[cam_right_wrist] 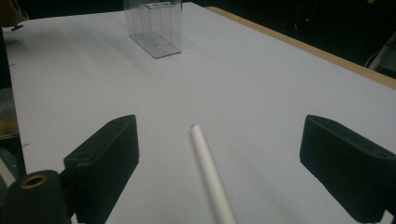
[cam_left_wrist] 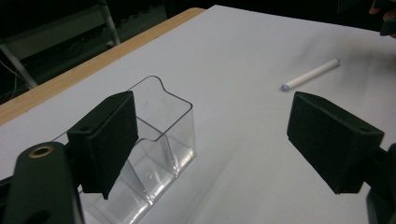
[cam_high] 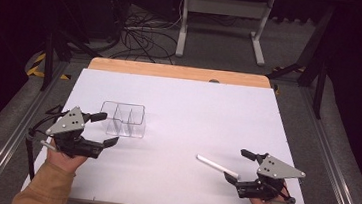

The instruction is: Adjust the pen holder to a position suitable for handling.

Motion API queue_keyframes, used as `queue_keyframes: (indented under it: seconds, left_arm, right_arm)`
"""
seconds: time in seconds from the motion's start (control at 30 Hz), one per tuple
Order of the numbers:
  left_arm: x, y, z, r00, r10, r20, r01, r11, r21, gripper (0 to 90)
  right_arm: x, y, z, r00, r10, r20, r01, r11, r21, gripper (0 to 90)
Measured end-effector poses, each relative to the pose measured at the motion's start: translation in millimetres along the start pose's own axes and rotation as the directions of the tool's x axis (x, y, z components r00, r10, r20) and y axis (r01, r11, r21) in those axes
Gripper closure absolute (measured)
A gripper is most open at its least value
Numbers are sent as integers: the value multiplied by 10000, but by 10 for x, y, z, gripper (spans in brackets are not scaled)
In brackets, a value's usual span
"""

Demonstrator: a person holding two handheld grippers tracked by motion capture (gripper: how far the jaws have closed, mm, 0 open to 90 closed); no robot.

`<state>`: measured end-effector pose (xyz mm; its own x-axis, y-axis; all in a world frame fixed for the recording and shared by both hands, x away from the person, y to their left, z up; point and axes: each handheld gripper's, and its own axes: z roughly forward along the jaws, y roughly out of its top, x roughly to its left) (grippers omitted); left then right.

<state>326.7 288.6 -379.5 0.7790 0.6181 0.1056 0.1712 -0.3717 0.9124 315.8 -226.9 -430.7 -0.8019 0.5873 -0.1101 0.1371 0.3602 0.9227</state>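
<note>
A clear plastic holder with several compartments [cam_high: 124, 119] [cam_left_wrist: 161, 135] [cam_right_wrist: 154, 25] stands upright on the left part of the white table. Just left of it, my left gripper [cam_high: 109, 129] [cam_left_wrist: 219, 144] hovers open, one jaw in front of the holder's side, nothing pinched. A white stick [cam_high: 215, 165] [cam_left_wrist: 310, 74] [cam_right_wrist: 210, 172] lies flat at the right front. My right gripper [cam_high: 237, 165] [cam_right_wrist: 219, 168] is open around the stick's near end, and its pads stand well apart from the stick.
The white table top [cam_high: 194, 103] has a wooden strip [cam_high: 172, 71] along its far edge. Beyond it are floor cables [cam_high: 140, 38] and a white desk frame [cam_high: 221, 25]. Metal rails run along both sides of the table.
</note>
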Motion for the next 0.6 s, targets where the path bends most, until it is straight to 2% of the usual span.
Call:
queue_keyframes:
  seconds: [0.17,0.23,0.33,0.5,0.57,0.6]
  left_arm:
    - [17,5,-3,9999,-98,54,98,10000,18,181]
    - [37,28,-1,9998,-39,188,34,9996,281,219]
    - [80,62,0,9997,209,144,-219,9972,710,254]
    - [187,109,35,9981,606,73,-610,9872,1473,280]
    - [192,114,50,9981,612,60,-614,9863,1528,292]
    - [210,124,81,9978,655,37,-651,9823,1754,300]
  right_arm:
    - [-3,-8,3,10000,25,-16,-25,10000,23,122]
    - [4,-5,14,10000,24,-67,-24,10000,55,122]
    - [5,-5,20,9999,22,-145,-21,10000,67,126]
    - [1,-7,22,9997,70,-219,-69,10000,48,130]
    - [1,-8,23,9997,69,-226,-68,10000,61,130]
    - [2,-8,23,9997,64,-246,-63,10000,65,131]
